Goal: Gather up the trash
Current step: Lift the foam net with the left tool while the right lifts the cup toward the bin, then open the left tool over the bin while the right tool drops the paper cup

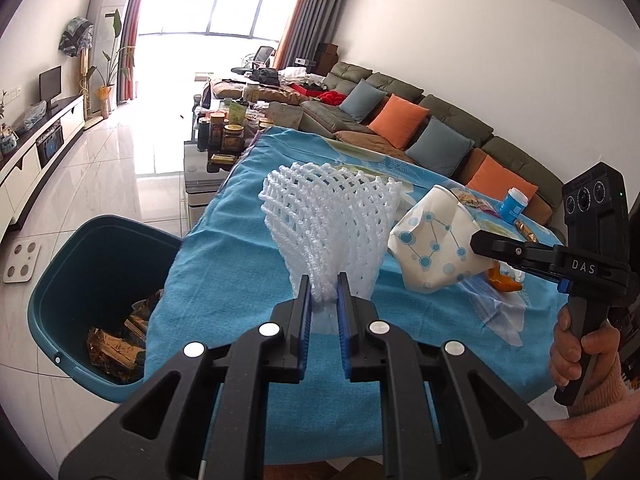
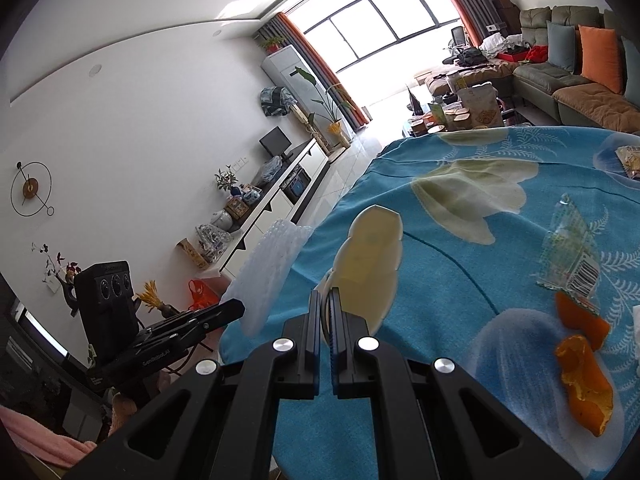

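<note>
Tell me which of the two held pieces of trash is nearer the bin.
The white foam net in the left gripper; the bin stands just to its left. The crushed paper cup hangs farther right.

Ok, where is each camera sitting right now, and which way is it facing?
Left wrist: rides the left hand-held gripper, shut on white foam net, facing the window over the blue cloth and teal bin; the person's right hand shows.
Right wrist: rides the right hand-held gripper, shut on crushed paper cup, facing the TV wall; orange peel lies at right.
Shared: each sees the other's gripper and load.
</note>
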